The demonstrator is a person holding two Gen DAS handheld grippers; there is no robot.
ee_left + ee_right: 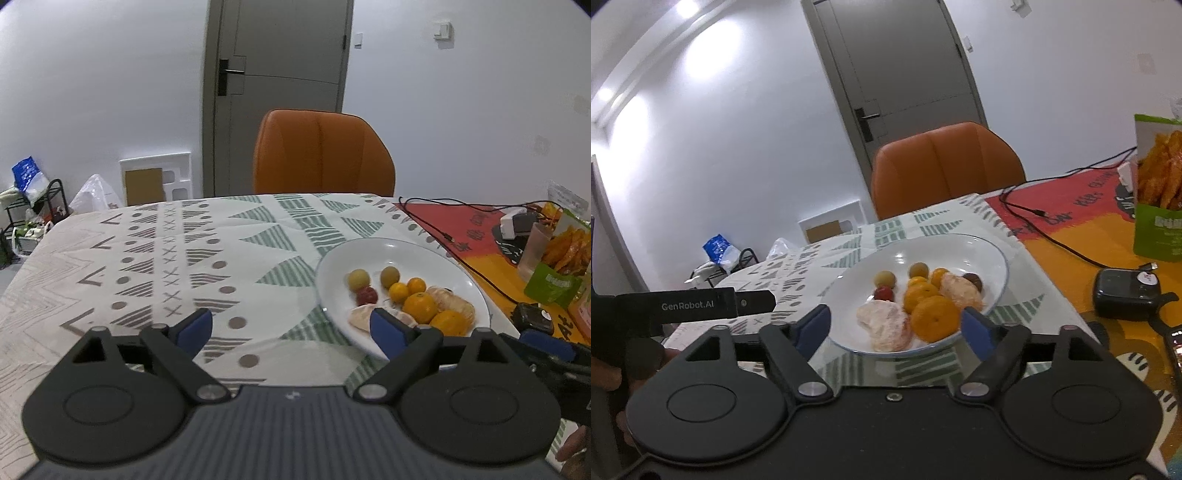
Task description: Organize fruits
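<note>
I'm reading "GenRobot.AI" on my left gripper; both it and my right gripper are gaping apart, holding nothing. The fruits are sitting on the white plate on the worktop.

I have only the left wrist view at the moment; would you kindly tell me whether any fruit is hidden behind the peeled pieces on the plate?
Observer: Yes. The right wrist view shows a dark round fruit tucked behind the far peeled piece, inside the plate.
Operator: Thank you. The near peeled piece is partly covered in my view; what does it touch?
Observer: Seen in full there, it lies against the big orange at the plate's near edge.
Operator: And is the right gripper open?
Observer: Yes, it is open and holds nothing, with its jaws wide apart in front of the plate's near edge.
</note>
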